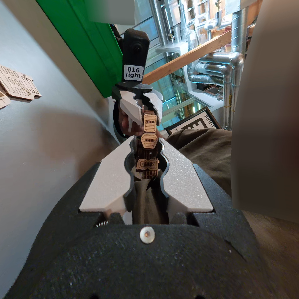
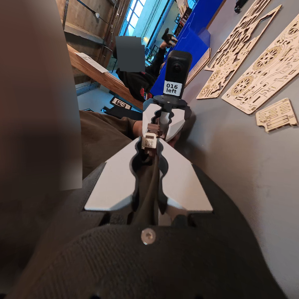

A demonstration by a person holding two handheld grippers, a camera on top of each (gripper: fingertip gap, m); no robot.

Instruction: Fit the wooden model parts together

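Both grippers are facing each other tip to tip, up off the grey table (image 2: 242,161), with the wooden model between them. From my left wrist view, the left gripper (image 1: 146,142) has its white fingers (image 1: 113,178) pinched in on a small wooden model assembly (image 1: 147,163), a stack of dark slotted pieces with light engraved plates on top. The piece sits right in the wavy channel between the jaws and looks clamped on both sides.

Straight ahead, the right gripper (image 1: 146,113) is closed down on a light wooden plate (image 1: 150,123) at the far end of that same assembly. The plate is sticking out from between its tips, just above the next plate.

From the right wrist view it's the same thing mirrored: right gripper (image 2: 148,144) squeezing a pale plate (image 2: 149,142) with engraved marks, and the left gripper (image 2: 159,134) opposite holding the darker part (image 2: 152,127) of the model.

Off to the side on the table are laser-cut plywood sheets (image 2: 258,77) with gears and parts partly punched out, plus a smaller sheet with oval slots (image 2: 276,114). That small one shows in the left view too (image 1: 17,82). Someone in a dark top (image 2: 139,82) is in the background behind a wooden rail (image 2: 100,76).
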